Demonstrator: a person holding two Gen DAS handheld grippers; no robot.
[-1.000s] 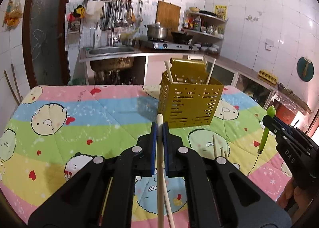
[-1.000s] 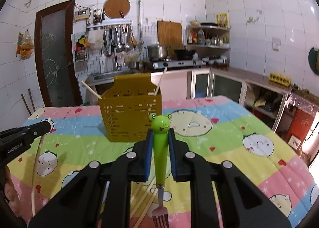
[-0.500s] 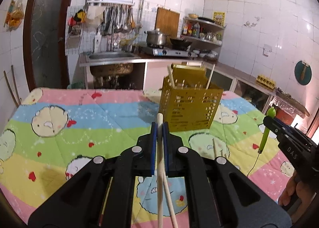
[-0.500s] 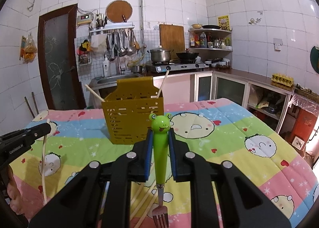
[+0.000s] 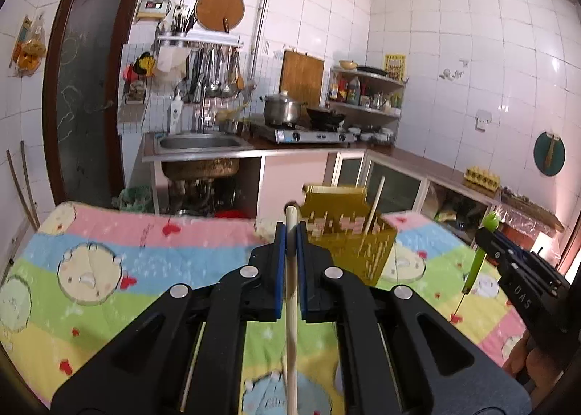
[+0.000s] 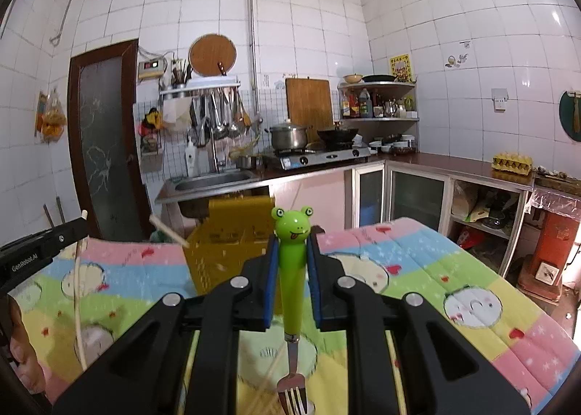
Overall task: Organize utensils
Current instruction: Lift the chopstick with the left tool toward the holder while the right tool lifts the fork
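Note:
My left gripper [image 5: 289, 233] is shut on a pale wooden chopstick [image 5: 291, 306] that hangs down over the table. My right gripper [image 6: 292, 244] is shut on a fork with a green frog handle [image 6: 291, 269], tines down. A yellow perforated utensil holder [image 5: 345, 240] stands on the table ahead of both grippers; it also shows in the right wrist view [image 6: 232, 244]. Chopsticks stick out of it [image 5: 374, 208]. The right gripper with the fork shows at the right edge of the left wrist view [image 5: 486, 233]. The left gripper shows at the left of the right wrist view [image 6: 78, 226].
The table wears a colourful cartoon quilt [image 5: 109, 269]. More chopsticks lie on it below the right gripper [image 6: 268, 371]. Behind the table are a steel sink [image 5: 199, 146], a gas stove with a pot [image 5: 283, 113] and low cabinets [image 6: 417, 197].
Both grippers have risen and tilted upward with their utensils. The yellow holder now sits lower in both views, partly behind the fingers.

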